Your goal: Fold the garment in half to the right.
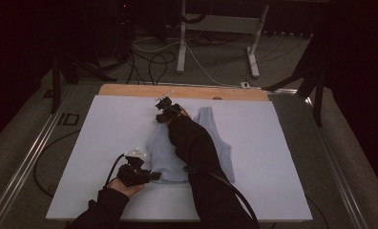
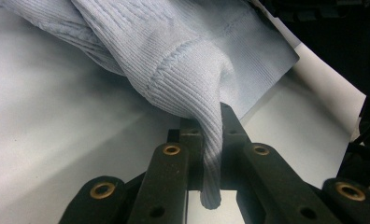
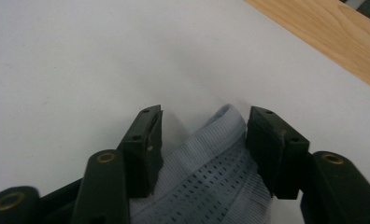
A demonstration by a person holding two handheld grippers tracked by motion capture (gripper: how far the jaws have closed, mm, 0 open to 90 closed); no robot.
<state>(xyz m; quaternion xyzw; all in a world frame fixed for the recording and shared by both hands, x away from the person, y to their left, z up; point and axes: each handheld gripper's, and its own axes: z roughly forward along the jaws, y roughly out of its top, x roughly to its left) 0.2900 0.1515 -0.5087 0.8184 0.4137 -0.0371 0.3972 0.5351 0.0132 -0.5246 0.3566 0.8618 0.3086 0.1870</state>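
left gripper: held in the person's left hand at the near left of the sheet; in the left gripper view its jaws are clamped tight on a ribbed fold of the garment's hem, and a strip of cloth hangs down between them.
garment: pale blue sleeveless knit top, lying near the middle of the sheet; near edge at the left gripper, far strap end at the right gripper; middle part hidden under the person's right sleeve.
right gripper: reaches across to the far end of the garment; in the right gripper view its jaws stand apart, one on each side of a mesh strap end, with gaps showing, not clamped.
sheet: white, flat, covers most of the table.
table: a wooden strip shows along the far edge.
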